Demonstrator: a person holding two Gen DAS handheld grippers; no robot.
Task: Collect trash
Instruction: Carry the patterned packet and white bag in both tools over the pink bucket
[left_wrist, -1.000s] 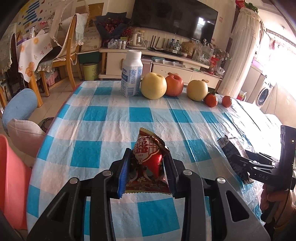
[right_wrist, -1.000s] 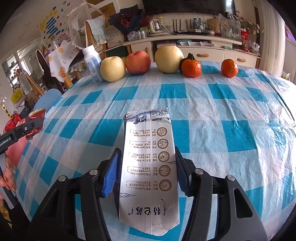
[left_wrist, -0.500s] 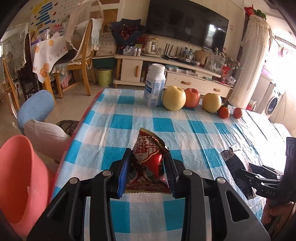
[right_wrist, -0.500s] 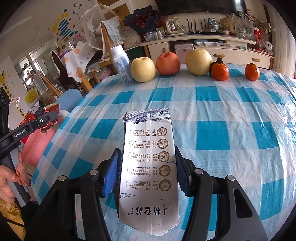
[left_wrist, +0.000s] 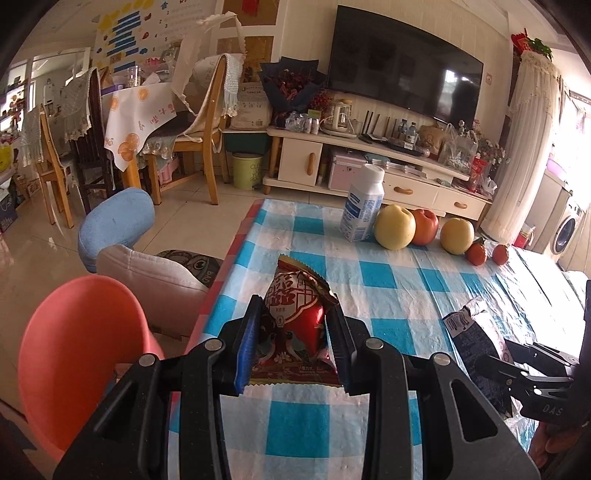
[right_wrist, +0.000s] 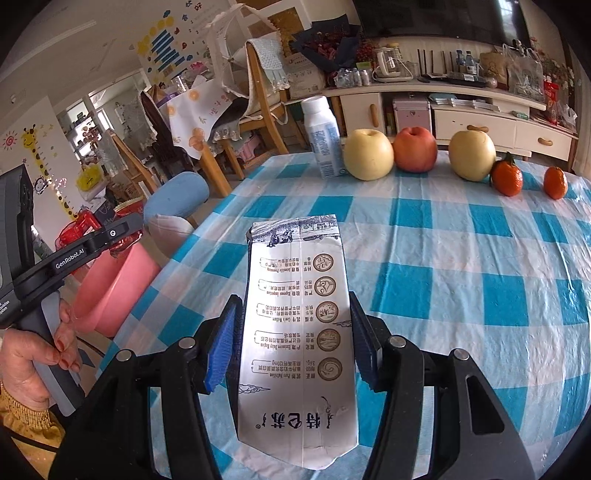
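pulled back and up from the table (left_wrist: 388, 288) since the earlier frames, both grippers, with the pink bin (left_wrist: 74, 354) now showing large at lower left in the left wrist view and more floor visible past the table edge. left gripper (left_wrist: 293, 343) clenched on a red wrapper (left_wrist: 295, 317), pinched between the blue pads, top edge sticking up and forward past the fingertips, held over the table's near left part, close beside the bin. right gripper (right_wrist: 295, 343) clamped on a flattened milk carton (right_wrist: 297, 332), printed face up, lying lengthwise between the pads and reaching well beyond them, held above the checked cloth. seen from the left wrist, carton (left_wrist: 476, 354) and right gripper at lower right; seen from the right wrist, left gripper (right_wrist: 107, 236) with the wrapper (right_wrist: 79, 227) above the bin (right_wrist: 114, 284), a hand (right_wrist: 35, 354) round its handle.

blue and white checked cloth on the table. along the far edge, in a row: white bottle (left_wrist: 362, 203), yellow apple (left_wrist: 394, 227), red apple (left_wrist: 424, 226), second yellow apple (left_wrist: 457, 235), two tangerines (left_wrist: 487, 254). beyond, a tv (left_wrist: 402, 74) over a low white cabinet (left_wrist: 369, 162), wooden chairs (left_wrist: 199, 122) at left, a blue stool (left_wrist: 114, 221) near the table.
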